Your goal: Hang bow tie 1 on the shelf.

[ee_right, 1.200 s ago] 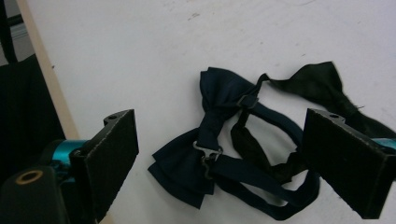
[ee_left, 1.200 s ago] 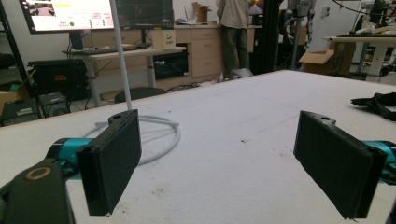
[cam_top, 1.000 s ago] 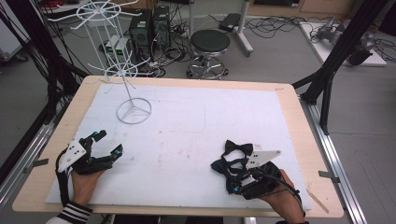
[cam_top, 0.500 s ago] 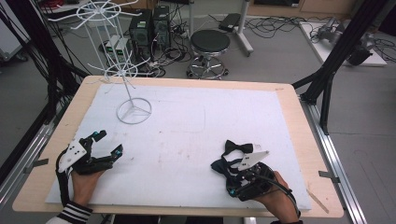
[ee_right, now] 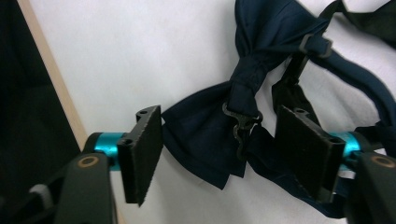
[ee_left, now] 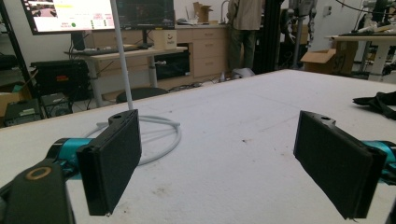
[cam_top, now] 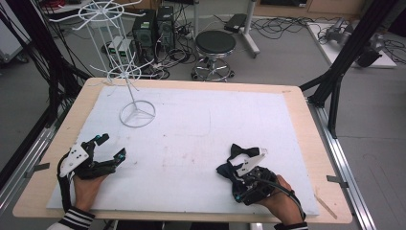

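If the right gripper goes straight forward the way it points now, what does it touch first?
Most likely the dark blue bow tie: the right gripper is open with the tie's middle between its jaws, though how near it is stays unclear.

Navy bow tie point(ee_right: 219, 135): woven cloth with a faint sheen, creased at the knot; its hook clasp point(ee_right: 241, 125) looks like black moulded plastic. Right gripper point(ee_right: 219, 154): matt black pads of fine rough texture on glossy anodised teal metal pins. Left gripper point(ee_left: 219, 163): the same matt pads. Table cover point(cam_top: 201, 124): white, matt, slightly fuzzy sheet, lightly soiled. Around the cover, the table edge point(cam_top: 306, 120): pale bare wood. On the cover, the wire stand point(cam_top: 136, 112): smooth white-coated metal.
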A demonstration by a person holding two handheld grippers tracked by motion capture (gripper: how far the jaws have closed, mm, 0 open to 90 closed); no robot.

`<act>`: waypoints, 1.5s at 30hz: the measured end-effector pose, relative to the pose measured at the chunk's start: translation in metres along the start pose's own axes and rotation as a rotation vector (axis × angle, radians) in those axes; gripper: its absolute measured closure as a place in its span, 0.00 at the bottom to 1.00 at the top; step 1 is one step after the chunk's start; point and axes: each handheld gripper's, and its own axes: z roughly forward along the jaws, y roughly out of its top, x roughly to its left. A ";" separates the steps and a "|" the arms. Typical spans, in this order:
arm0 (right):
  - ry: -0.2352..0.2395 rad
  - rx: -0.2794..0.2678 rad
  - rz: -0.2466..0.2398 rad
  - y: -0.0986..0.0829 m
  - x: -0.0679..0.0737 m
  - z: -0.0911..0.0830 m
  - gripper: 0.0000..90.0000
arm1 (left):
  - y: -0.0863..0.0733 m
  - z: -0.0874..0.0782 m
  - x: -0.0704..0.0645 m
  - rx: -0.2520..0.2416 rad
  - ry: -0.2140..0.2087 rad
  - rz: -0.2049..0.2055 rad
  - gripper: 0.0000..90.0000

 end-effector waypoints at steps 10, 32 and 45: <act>0.004 0.032 -0.012 -0.004 -0.005 0.003 0.65 | 0.000 0.000 0.000 0.002 -0.001 0.007 0.17; 0.003 0.026 -0.014 -0.006 -0.007 -0.002 0.93 | 0.000 0.000 0.000 0.002 0.000 0.000 0.17; 0.013 -0.092 -0.004 -0.003 -0.012 -0.014 0.93 | 0.001 0.001 -0.001 0.018 0.002 0.015 0.17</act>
